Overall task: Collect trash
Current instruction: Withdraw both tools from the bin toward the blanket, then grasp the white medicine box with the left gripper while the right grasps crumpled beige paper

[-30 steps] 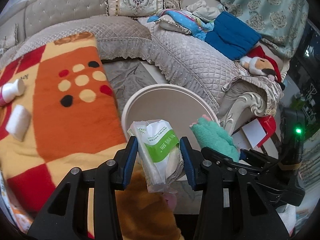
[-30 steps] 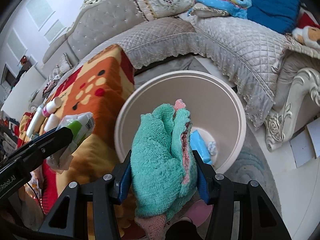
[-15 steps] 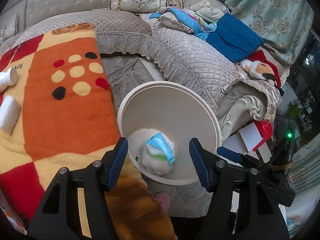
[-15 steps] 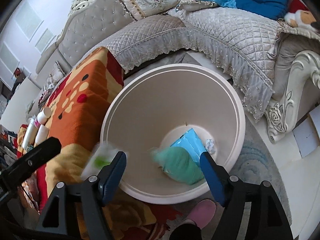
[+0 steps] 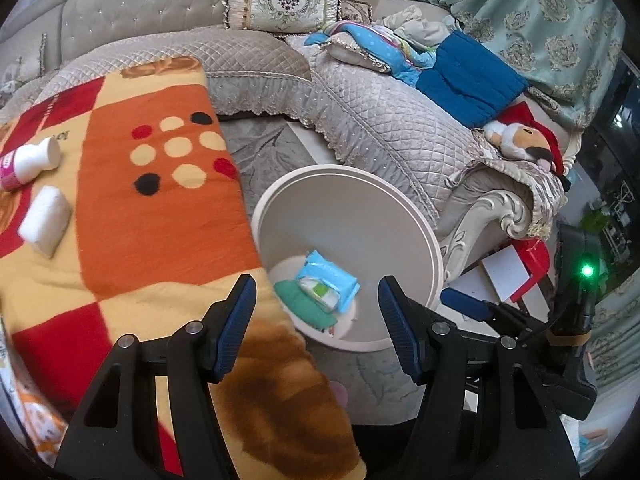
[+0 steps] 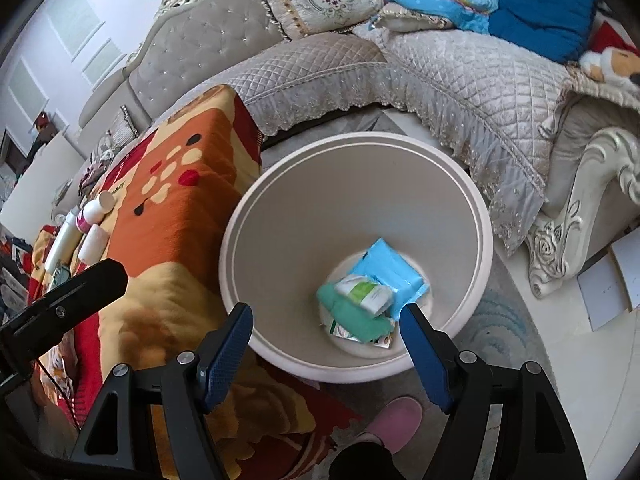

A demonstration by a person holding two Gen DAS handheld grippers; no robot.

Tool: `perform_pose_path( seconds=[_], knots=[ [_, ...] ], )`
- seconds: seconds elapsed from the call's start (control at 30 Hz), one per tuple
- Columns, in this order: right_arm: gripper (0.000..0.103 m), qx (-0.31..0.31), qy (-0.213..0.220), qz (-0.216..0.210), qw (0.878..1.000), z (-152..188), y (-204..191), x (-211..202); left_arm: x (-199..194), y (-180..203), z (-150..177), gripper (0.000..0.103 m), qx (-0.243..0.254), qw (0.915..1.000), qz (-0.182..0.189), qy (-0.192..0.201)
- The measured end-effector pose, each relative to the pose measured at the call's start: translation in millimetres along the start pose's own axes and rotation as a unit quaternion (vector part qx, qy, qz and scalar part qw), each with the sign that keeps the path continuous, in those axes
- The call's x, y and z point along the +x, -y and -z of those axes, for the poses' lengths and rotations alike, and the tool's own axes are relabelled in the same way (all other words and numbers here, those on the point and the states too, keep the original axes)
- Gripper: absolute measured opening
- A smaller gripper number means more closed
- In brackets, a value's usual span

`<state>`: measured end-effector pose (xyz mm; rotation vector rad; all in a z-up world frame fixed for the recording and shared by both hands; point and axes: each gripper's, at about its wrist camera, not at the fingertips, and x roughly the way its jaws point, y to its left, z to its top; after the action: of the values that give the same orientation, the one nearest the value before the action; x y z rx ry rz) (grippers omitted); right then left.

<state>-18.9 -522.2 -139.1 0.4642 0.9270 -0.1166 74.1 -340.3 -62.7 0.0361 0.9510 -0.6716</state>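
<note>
A round beige trash bin (image 5: 416, 216) (image 6: 480, 216) stands on the floor beside the blanket-covered table. In its bottom lie a blue packet (image 5: 336, 280) (image 6: 394, 272), a green-and-white tissue pack (image 5: 318, 290) (image 6: 366, 294) and a teal cloth (image 5: 298, 298) (image 6: 352, 318). My left gripper (image 5: 314, 320) is open and empty above the bin's near rim. My right gripper (image 6: 328, 354) is open and empty over the bin. A white bottle with a pink label (image 5: 28, 162) (image 6: 92, 212) and a white block (image 5: 44, 220) (image 6: 91, 242) lie on the blanket.
An orange, red and yellow blanket (image 5: 160, 208) (image 6: 168, 216) covers the table at left. A grey quilted sofa (image 5: 360, 108) (image 6: 440, 64) with cushions, a blue cloth and a plush toy curves behind the bin. A pink slipper (image 6: 394, 414) is by the bin.
Both grippers opened and let go: the tissue pack from the left and the teal cloth from the right dropped into the bin. Both grippers have drawn back slightly.
</note>
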Motion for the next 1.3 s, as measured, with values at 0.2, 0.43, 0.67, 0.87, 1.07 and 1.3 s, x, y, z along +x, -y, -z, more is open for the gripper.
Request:
perform_pose_path(
  seconds=[0.2, 0.43, 0.67, 0.87, 1.07, 1.3],
  knots=[
    [0.074, -0.009, 0.007, -0.001, 1.0, 1.6, -12.3, -8.3, -18.2, -10.6, 7.1, 0.062, -0.005, 0.9998, -0.014, 0.009],
    [0.074, -0.021, 0.012, -0.01, 1.0, 2.7, -34.0, -17.2, -41.5, -25.8, 16.8, 0.062, -0.013, 0.9993, -0.027, 0.021],
    [0.074, -0.058, 0.013, -0.029, 0.998, 4.3, -76.5, -20.7, -66.2, -53.6, 27.8, 0.062, -0.033, 0.9981, -0.041, 0.032],
    [0.074, -0.085, 0.003, -0.046, 0.995, 7.7, -112.2, -10.9, -88.8, -95.3, 42.7, 0.062, -0.064, 0.995, -0.068, 0.035],
    [0.074, -0.115, -0.01, -0.062, 0.991, 13.4, -146.1, -1.3, -113.0, -144.0, 59.5, 0.062, -0.099, 0.9893, -0.1, 0.039],
    [0.074, -0.145, -0.015, -0.083, 0.986, 19.6, -181.0, 1.9, -136.9, -210.3, 89.5, 0.062, -0.18, 0.9753, -0.122, 0.041]
  ],
)
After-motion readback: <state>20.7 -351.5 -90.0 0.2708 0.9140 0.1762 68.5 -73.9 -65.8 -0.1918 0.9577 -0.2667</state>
